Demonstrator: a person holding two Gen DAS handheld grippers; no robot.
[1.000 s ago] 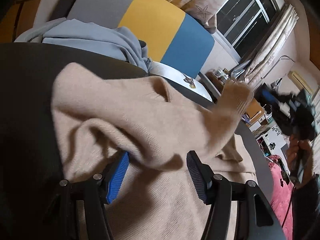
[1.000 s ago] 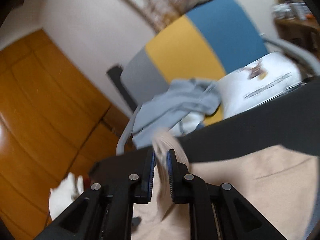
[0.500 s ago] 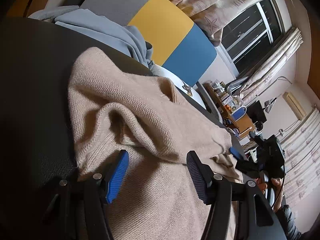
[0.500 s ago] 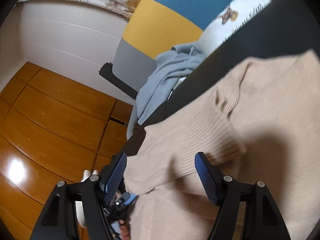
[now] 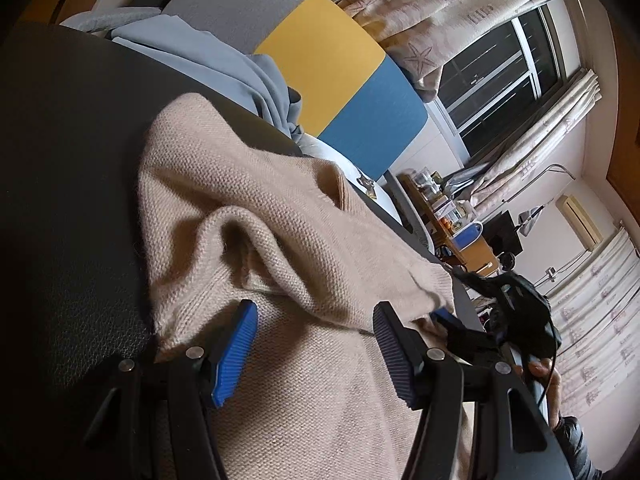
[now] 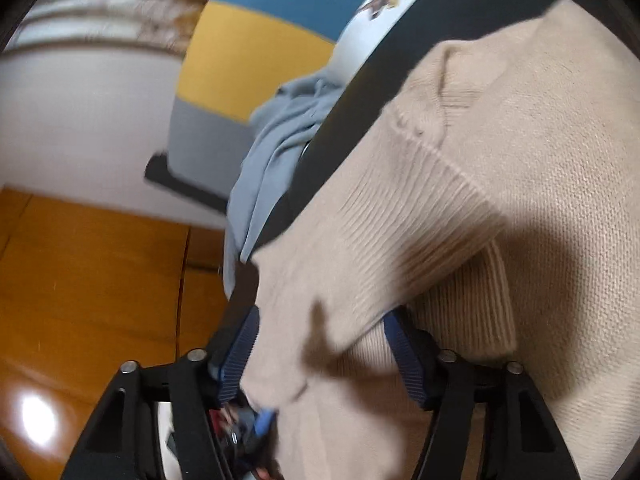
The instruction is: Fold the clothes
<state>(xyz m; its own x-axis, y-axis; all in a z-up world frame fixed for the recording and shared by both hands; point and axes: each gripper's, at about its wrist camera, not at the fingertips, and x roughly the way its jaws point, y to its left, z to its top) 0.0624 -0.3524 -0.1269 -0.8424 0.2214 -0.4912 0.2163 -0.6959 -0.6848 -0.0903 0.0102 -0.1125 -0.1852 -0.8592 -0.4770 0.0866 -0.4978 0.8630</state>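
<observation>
Beige sweater (image 5: 280, 216) lies under both grippers. Right gripper (image 6: 320, 356) closing, ribbed sleeve cuff (image 6: 400, 240) between jaws, running away ahead-right. Left gripper (image 5: 312, 344) released, over a fold.

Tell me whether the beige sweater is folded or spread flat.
Partly folded: the beige sweater has a sleeve laid over its body on the black surface, bunched, not flat.

The left gripper (image 5: 314, 346) tips down a little, and its 2 blue pads (image 5: 236, 354) stand wide apart with nothing pinched between them. The right gripper (image 6: 320, 354) tips down too. Its jaws are closing, with soft cloth lying between them. A hand (image 5: 546, 380) holds it from behind.
</observation>
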